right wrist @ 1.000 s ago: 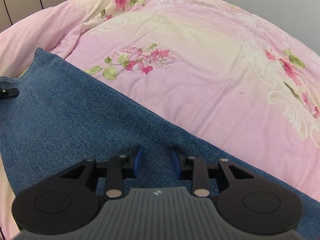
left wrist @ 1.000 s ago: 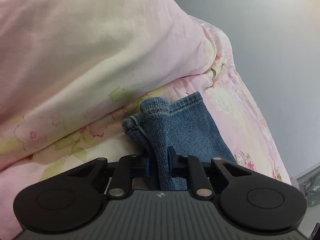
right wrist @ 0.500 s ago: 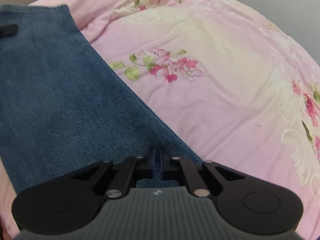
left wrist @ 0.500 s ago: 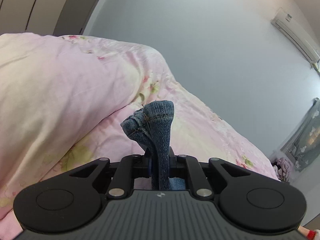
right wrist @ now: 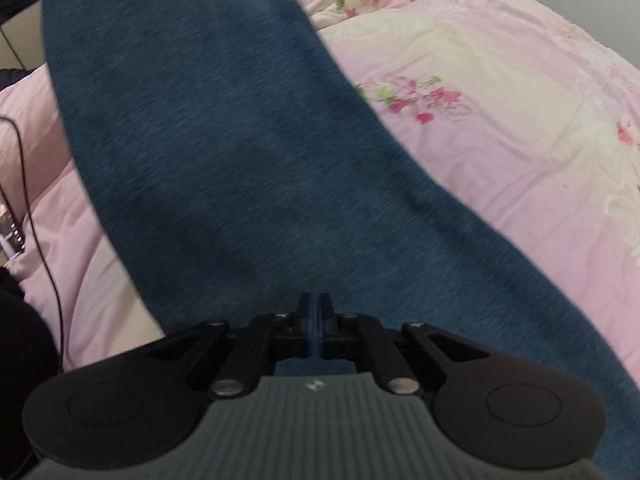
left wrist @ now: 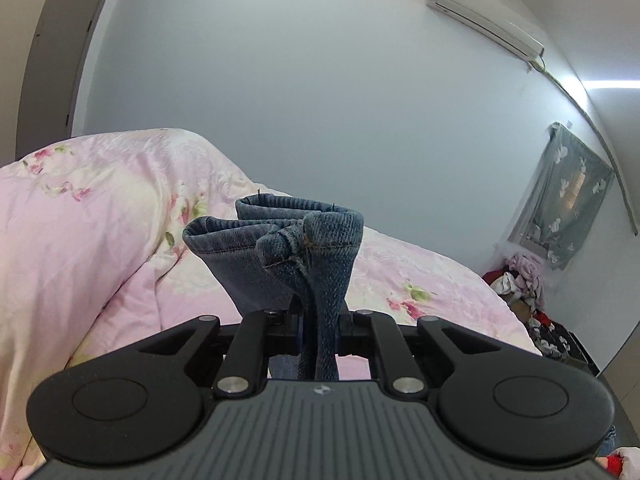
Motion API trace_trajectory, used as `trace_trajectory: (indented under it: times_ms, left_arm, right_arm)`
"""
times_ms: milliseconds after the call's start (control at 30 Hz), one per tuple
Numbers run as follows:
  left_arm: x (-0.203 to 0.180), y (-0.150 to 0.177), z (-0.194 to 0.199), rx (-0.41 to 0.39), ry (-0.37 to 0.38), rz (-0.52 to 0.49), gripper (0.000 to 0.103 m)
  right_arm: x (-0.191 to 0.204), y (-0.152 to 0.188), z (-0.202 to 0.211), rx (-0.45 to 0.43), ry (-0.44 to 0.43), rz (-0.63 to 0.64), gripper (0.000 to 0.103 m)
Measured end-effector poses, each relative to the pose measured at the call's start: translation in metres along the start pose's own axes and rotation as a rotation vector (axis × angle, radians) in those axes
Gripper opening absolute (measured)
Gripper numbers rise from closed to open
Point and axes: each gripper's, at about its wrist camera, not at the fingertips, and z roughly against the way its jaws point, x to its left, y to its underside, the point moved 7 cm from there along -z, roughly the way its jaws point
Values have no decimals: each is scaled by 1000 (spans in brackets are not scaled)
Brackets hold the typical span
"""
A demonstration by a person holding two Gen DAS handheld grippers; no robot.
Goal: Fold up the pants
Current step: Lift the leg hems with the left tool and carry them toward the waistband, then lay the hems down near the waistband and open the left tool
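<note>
We see the blue denim pants (left wrist: 320,256) lifted at the hem end, cuffs bunched and standing upright above the pink floral bedding, stitched edges and seam showing. In the right wrist view, the pants (right wrist: 224,152) stretch as a broad, dark, blurred band from near to far left.

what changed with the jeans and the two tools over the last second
The left tool lifted the jeans' hem end off the pink floral quilt; its view now shows wall behind it. The right tool, open over the jeans leg before, closed, apparently pinching the denim. Unchanged: the left tool's grip.
</note>
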Motion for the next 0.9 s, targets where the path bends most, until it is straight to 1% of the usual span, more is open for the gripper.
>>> trace_trajectory:
  times_ms: [33,100,200,300,367,433,567,667,733,800,833,900]
  left_arm:
    - [-7,0,-2,6,8,-23,13]
    - [-22,4,-6,43,35,-58,13]
    - [-47,11,-6,57,20,-179,13]
    - [-67,13,0,67,59,-235,13]
    - [-81,13,2,72,80,-270,13]
    - [-97,16,4,84,101,-303,13]
    - [-135,29,4,107,155,-376,13]
    - [-166,49,-2,139,203,-429,13]
    - [-192,69,-9,173,243,-467,13]
    - [-216,93,-21,218,286,-497,13]
    - [-226,106,-27,243,304,-514,13]
    - [-245,135,-42,303,333,-541,13]
  right_arm:
    - [6,7,-8,25,2,16,0]
    - [10,17,-22,46,35,37,0]
    - [9,20,-25,52,36,10,0]
    - [9,24,-9,47,45,18,0]
    - [8,31,4,42,72,27,0]
    - [0,43,20,40,112,13,0]
    - [-22,71,57,31,164,-43,0]
    - [-48,99,91,19,197,-123,0]
    - [-66,116,111,12,220,-178,0]
    - [-88,131,126,4,249,-234,0]
    - [-97,140,134,2,258,-260,3]
    - [-114,158,144,-6,275,-317,3]
